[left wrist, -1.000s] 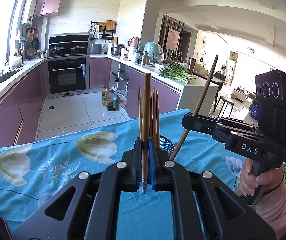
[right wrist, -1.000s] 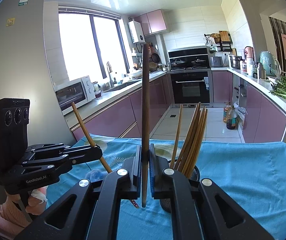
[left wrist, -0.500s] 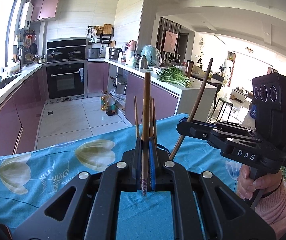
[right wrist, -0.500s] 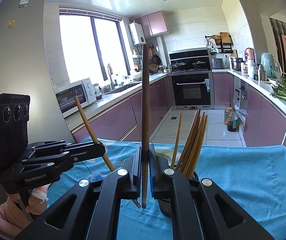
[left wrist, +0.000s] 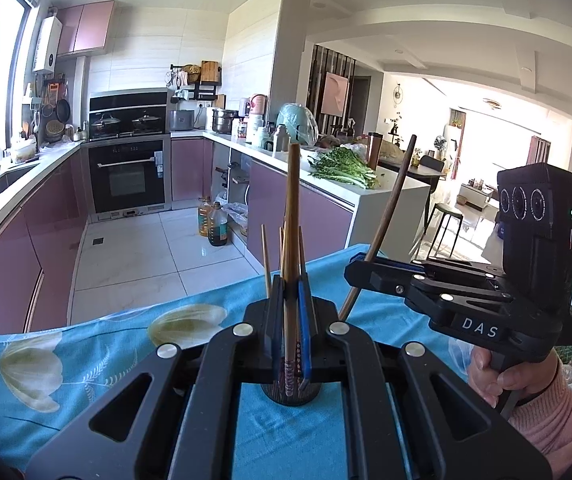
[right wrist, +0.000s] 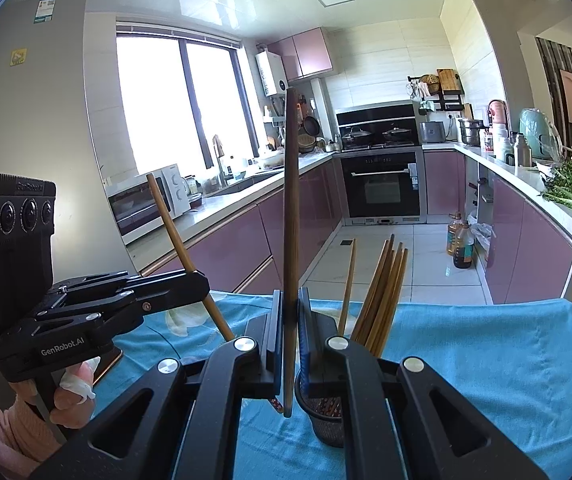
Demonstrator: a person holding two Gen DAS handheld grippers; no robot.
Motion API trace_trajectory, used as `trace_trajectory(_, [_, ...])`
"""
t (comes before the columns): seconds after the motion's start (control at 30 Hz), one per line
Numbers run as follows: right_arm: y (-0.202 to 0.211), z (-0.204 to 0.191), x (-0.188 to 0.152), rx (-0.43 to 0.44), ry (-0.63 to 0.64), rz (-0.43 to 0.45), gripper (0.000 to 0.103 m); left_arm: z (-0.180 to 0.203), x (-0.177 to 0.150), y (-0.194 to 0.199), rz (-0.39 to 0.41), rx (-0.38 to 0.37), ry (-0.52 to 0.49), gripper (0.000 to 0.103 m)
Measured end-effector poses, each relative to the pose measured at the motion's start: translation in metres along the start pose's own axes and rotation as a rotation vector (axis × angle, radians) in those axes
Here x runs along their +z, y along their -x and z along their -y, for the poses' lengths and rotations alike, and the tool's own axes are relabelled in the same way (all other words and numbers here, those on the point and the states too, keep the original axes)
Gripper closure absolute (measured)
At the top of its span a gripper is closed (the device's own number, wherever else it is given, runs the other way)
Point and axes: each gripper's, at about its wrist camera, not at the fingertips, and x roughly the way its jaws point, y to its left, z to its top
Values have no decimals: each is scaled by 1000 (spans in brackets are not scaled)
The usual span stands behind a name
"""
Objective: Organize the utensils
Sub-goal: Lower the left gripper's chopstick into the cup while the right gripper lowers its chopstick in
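A: What does each tool carry, and of what material?

B: The left tool [left wrist: 291, 312] is clamped on a slender light-wood chopstick [left wrist: 292, 240], round in section, with a banded red-and-white pattern at its lower end. The right tool [right wrist: 289, 334] is clamped on a dark-brown chopstick [right wrist: 291, 216], smooth and tapering downward. Both sticks stand nearly upright between blue pads set in matte black plastic arms with silver rivets.

A: Where is the container?

B: A black wire-mesh holder [right wrist: 324, 416], cylindrical, stands just below and right of the right tool's tip; it sits directly beneath the left tool. A bundle of pale bamboo chopsticks [right wrist: 382, 300] fans out of it, leaning right. Whether either clamped stick touches the holder cannot be told.

A: And the surface?

B: The worktop is draped in a turquoise cloth [left wrist: 98, 344] printed with cream tulips and faint leaf sprays, slightly creased.

A: The room beyond the tools?

B: A kitchen: glossy mauve cabinets [right wrist: 230, 248], white tiled floor [left wrist: 126, 248], a black built-in oven [right wrist: 382, 184], a white microwave [right wrist: 146, 200] under a bright window, leafy greens [left wrist: 342, 166] on the pale counter. A hand [left wrist: 502, 376] in a pink knit sleeve grips the right tool's handle.
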Motion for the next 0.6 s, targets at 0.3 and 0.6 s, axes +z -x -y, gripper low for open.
trace_trajectory(0.3, [-1, 1, 7, -14, 3, 17, 97, 6, 12, 5, 26, 0, -10, 95])
trace_trajectory(0.6, [-4, 3, 9, -37, 5, 22, 97, 7, 20, 3, 40, -2, -18, 95])
